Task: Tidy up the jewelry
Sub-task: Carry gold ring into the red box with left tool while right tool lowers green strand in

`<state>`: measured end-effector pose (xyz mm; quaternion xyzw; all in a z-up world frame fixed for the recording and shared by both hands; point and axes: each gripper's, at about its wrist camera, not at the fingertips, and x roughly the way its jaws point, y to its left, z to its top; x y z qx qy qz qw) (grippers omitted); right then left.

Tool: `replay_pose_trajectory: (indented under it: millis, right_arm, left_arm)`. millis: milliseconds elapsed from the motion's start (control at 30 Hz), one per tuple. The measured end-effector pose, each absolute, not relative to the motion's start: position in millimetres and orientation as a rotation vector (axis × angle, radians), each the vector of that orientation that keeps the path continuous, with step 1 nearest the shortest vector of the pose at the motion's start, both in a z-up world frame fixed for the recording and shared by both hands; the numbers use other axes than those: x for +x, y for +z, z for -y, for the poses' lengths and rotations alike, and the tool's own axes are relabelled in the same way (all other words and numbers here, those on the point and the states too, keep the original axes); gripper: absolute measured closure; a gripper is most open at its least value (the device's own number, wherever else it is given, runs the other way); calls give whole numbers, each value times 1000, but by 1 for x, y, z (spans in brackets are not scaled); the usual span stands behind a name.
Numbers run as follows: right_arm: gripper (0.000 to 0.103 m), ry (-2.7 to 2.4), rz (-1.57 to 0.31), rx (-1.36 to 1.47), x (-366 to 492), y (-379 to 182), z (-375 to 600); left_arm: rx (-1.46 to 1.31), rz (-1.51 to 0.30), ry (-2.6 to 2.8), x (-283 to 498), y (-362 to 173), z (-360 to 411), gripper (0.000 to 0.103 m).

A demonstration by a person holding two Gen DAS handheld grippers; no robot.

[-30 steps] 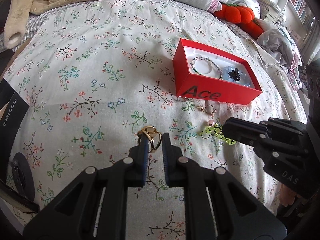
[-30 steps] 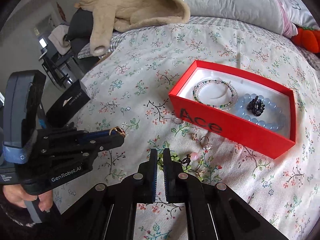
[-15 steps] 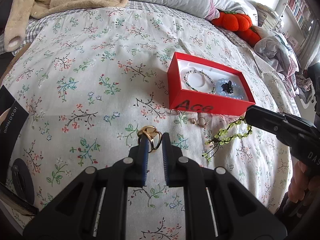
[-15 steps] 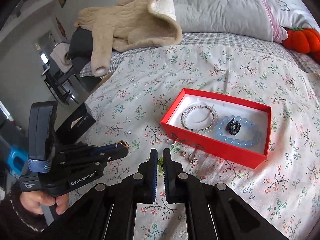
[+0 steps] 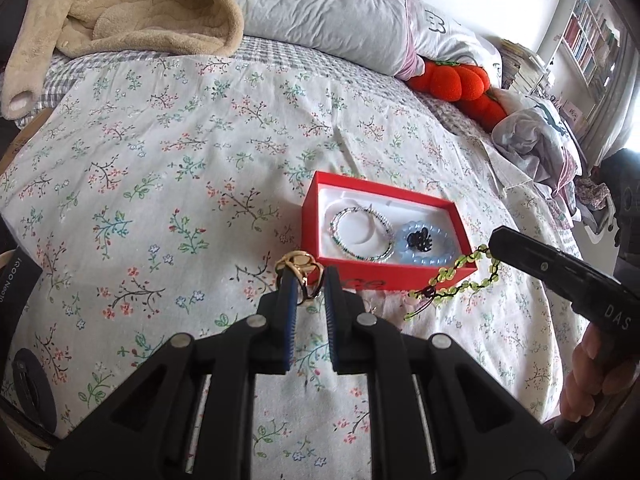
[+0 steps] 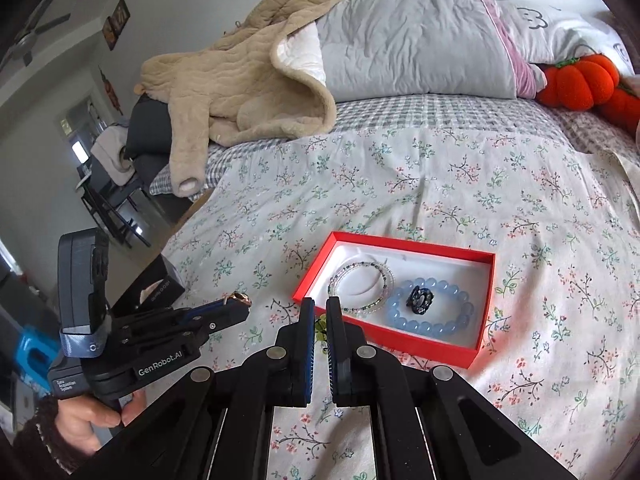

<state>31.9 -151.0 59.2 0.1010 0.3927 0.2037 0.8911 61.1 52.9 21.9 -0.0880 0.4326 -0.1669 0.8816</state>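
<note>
Left gripper (image 5: pixel 310 280): clamped on a gold ring (image 5: pixel 301 265), which sticks up from between the fingertips; raised over the floral bedspread (image 5: pixel 160 168), level with the near left corner of the box.
Gold ring: nipped at its lower band, the ornate gold top showing above the blue pads; in the right wrist view it glints at the tip of the left gripper (image 6: pixel 236 312).
Right gripper (image 6: pixel 320 312): jaws drawn close together on a green bead bracelet (image 5: pixel 456 280); from the left gripper's view the tool comes in from the right, its tip at the far right corner of the box.
Green bead bracelet: hangs in a loop from the right gripper's tip, draped in front of the box's near right corner, a dark knot at its low end; only a scrap of green shows between the fingers in the right gripper's own view (image 6: pixel 320 326).
Red box (image 5: pixel 316 216): open, white-lined, lying on the bedspread just ahead of both grippers.
In the box: a thin beaded bracelet (image 5: pixel 362 234) on the left, a pale blue bead bracelet (image 5: pixel 426 244) on the right with a small black piece (image 5: pixel 420 240) lying inside its ring.
Behind the box: a grey pillow (image 5: pixel 328 8), a beige fleece jacket (image 5: pixel 120 8) to the far left, an orange plush pumpkin (image 5: pixel 452 80) to the far right.
Left of the left gripper: a black carton (image 6: pixel 154 284) at the bed's edge.
</note>
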Motion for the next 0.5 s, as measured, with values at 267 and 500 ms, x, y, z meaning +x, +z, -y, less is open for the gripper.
replay_pose_trajectory:
  millis: [267, 500]
  right_arm:
    - [98, 354, -764, 260, 46, 71, 179]
    - [98, 285, -734, 271, 56, 75, 204]
  left_arm:
    - [-221, -871, -402, 78, 24, -21, 88]
    - [-216, -876, -447, 92, 13, 7, 88]
